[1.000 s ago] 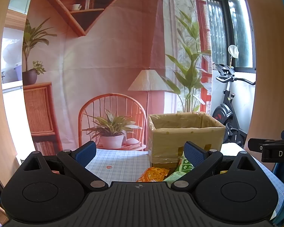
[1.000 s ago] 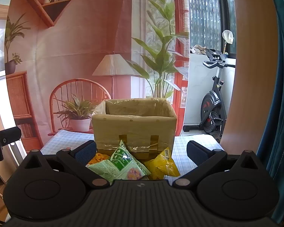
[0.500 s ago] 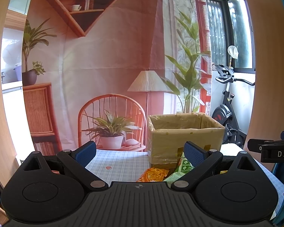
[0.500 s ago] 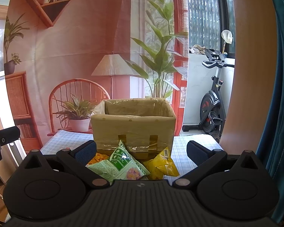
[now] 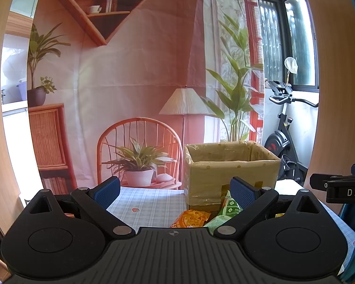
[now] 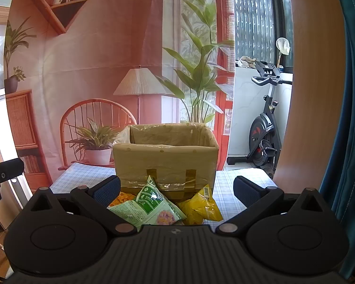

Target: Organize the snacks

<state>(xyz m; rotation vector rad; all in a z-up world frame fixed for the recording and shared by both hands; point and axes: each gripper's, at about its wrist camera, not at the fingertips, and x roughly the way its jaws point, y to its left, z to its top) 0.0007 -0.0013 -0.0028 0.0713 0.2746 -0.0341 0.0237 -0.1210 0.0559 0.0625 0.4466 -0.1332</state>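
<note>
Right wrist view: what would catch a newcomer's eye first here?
The open cardboard box stands mid-table on the checked tablecloth. Against its front lie a green snack bag, a yellow snack bag to its right and an orange snack bag behind its left.
</note>
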